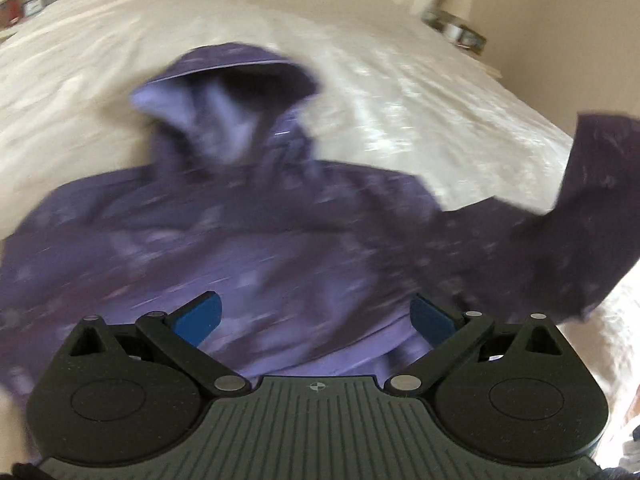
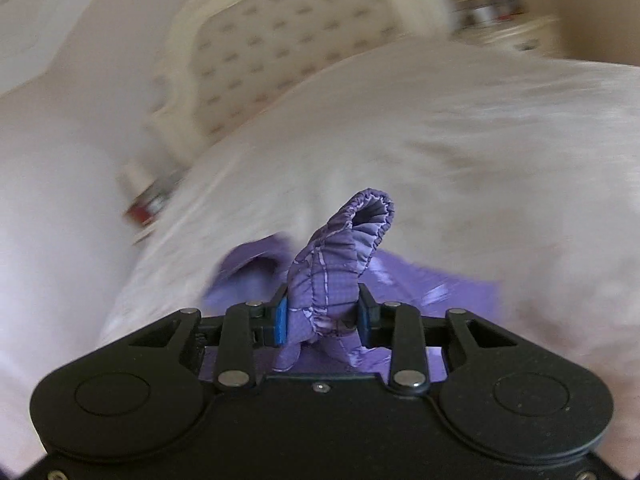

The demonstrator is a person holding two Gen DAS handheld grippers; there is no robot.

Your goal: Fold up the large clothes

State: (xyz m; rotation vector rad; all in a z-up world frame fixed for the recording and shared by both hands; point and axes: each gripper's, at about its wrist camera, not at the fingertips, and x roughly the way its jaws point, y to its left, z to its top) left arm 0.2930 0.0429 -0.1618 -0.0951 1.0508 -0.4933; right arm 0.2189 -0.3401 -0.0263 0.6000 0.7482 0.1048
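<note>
Right wrist view: right claw (image 2: 322, 316) clamped on purple jacket's cuff (image 2: 352, 240); left claw (image 1: 316, 318) apart, empty

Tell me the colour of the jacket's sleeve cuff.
Purple with lighter lines; the cuff shows best in the right wrist view.

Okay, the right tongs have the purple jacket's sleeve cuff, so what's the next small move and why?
Probably carry the cuff inward and lay it across the jacket chest. The right tongs are clamped on the sleeve and it is lifted off the bed, while the left tongs are open and hold nothing.
</note>
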